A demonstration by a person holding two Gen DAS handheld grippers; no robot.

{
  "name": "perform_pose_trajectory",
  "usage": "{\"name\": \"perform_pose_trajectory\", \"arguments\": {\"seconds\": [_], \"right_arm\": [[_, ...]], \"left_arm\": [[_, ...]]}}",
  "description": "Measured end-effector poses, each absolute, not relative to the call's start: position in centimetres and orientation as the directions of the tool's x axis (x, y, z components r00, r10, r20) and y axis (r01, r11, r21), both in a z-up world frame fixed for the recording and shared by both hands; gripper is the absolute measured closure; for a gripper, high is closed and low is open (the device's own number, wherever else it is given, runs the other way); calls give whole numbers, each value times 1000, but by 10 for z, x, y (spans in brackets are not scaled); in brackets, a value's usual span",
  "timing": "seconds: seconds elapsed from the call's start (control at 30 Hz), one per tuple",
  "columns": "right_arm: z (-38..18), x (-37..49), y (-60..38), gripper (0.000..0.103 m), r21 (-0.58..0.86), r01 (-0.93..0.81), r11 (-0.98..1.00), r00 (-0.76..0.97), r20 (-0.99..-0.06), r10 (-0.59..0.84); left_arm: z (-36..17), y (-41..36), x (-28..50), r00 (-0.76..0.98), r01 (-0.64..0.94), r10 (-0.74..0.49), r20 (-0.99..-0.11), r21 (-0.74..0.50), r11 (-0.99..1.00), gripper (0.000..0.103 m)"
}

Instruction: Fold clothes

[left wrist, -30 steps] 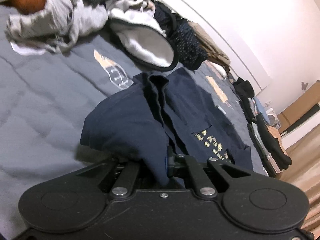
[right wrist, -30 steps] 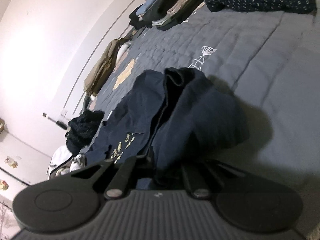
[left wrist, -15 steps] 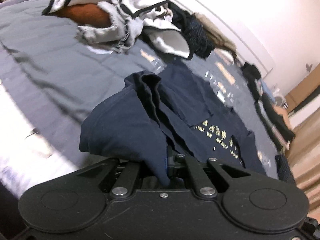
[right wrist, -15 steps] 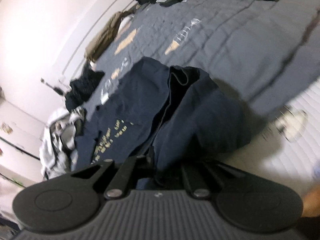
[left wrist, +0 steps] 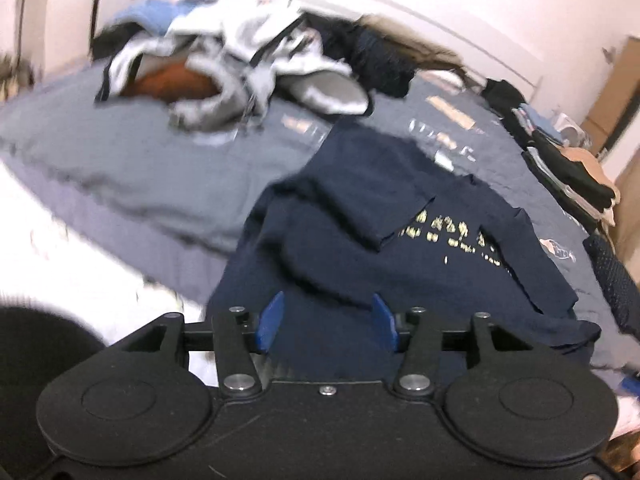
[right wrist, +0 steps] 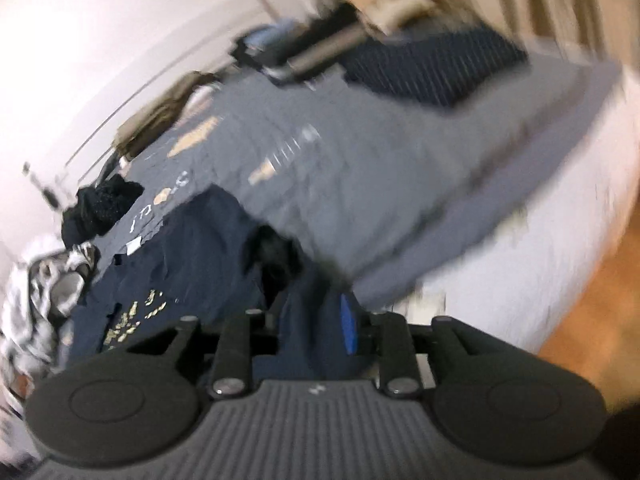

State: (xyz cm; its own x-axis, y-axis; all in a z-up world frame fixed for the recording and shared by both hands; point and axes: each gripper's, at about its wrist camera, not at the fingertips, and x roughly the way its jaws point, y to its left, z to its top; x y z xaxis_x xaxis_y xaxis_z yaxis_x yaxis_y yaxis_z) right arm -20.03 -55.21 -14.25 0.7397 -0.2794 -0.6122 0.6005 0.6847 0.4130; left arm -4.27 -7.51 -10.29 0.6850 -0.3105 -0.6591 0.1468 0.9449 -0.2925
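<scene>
My left gripper (left wrist: pixel 327 318) was held low over the near edge of the bed, pointing along the navy T-shirt (left wrist: pixel 400 248). Its blue fingers (left wrist: pixel 270 317) stood well apart, and the shirt fabric lay between and beneath them without being pinched; I could not tell whether either pad touched the cloth.

My right gripper (right wrist: pixel 316 320) was rolled to one side, so the grey bedspread (right wrist: pixel 360 184) ran diagonally across its view. One blue finger (right wrist: pixel 347 324) was visible; the other was hidden behind a bunched fold of the navy T-shirt (right wrist: pixel 208 256). The fold filled the gap between the fingers, which were partly spread. Whether they gripped the fold, I could not tell, as this view was heavily blurred.

The T-shirt lay spread on the bedspread (left wrist: pixel 140 168), with its gold print (left wrist: pixel 452 236) facing up and one sleeve turned over onto the chest.

The left wrist view alone showed the following:
- a pile of unfolded clothes (left wrist: pixel 240 56) at the far side of the bed, grey, white and orange-brown;
- a row of folded dark garments (left wrist: pixel 560 164) along the right edge.

The right wrist view alone showed the following:
- a dark patterned item (right wrist: pixel 432 68) at the far end of the bed;
- the white side of the mattress (right wrist: pixel 540 240);
- a wooden floor (right wrist: pixel 600 312) beyond the mattress.
</scene>
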Motion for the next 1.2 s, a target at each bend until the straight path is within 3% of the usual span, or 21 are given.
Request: {"name": "perform_pose_trajectory", "arguments": {"seconds": [0.17, 0.23, 0.3, 0.87, 1.03, 1.2], "right_arm": [[-121, -156, -553, 71, 325, 492, 808, 798, -539, -269], [-117, -133, -561, 60, 326, 452, 831, 817, -525, -239], [-114, -110, -571, 58, 321, 423, 847, 828, -516, -219], [-143, 96, -605, 57, 108, 208, 972, 807, -580, -109], [-163, 137, -605, 56, 57, 126, 990, 774, -630, -62], [-181, 161, -608, 56, 52, 153, 987, 747, -659, -81]], "left_arm": [[-89, -100, -22, 720, 240, -374, -584, -296, 925, 53], [-89, -113, -11, 717, 273, -412, -562, -316, 908, 52], [-89, -126, 1, 711, 305, -449, -541, -338, 890, 50], [-122, -289, 129, 556, 639, -696, -454, -302, 708, 48], [-143, -292, 138, 523, 627, -712, -468, -354, 694, 48], [-151, -285, 148, 524, 581, -700, -485, -397, 710, 46]]}}
